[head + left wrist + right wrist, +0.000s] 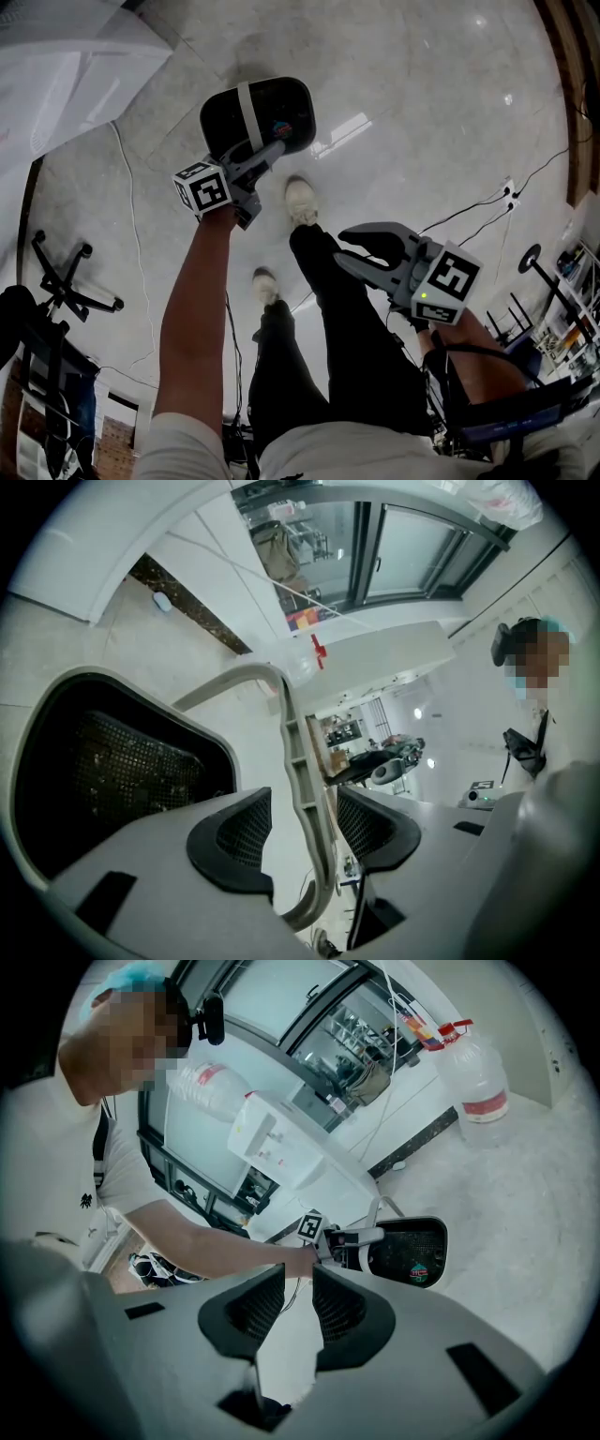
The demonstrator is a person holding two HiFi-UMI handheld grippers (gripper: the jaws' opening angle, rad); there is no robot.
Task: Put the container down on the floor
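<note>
The container (272, 108) is a black mesh basket with a pale grey handle (246, 105), and it appears to rest on the light marble floor (422, 112). My left gripper (267, 155) reaches down to it. In the left gripper view the handle (298, 761) runs between the jaws of the left gripper (302, 832), with a gap on each side, so the gripper is open and its pads are off the handle. The basket's mesh (122, 771) lies just left of them. My right gripper (352, 248) hangs open and empty above my legs, and the right gripper view shows the container (412, 1251) beyond it.
My white shoes (301, 200) (266, 284) stand just below the container. An office chair base (66, 281) sits at the left, a cable (131, 216) crosses the floor, and a power strip (509, 192) lies at the right. A water bottle (473, 1072) and a dispenser (267, 1143) stand by the wall.
</note>
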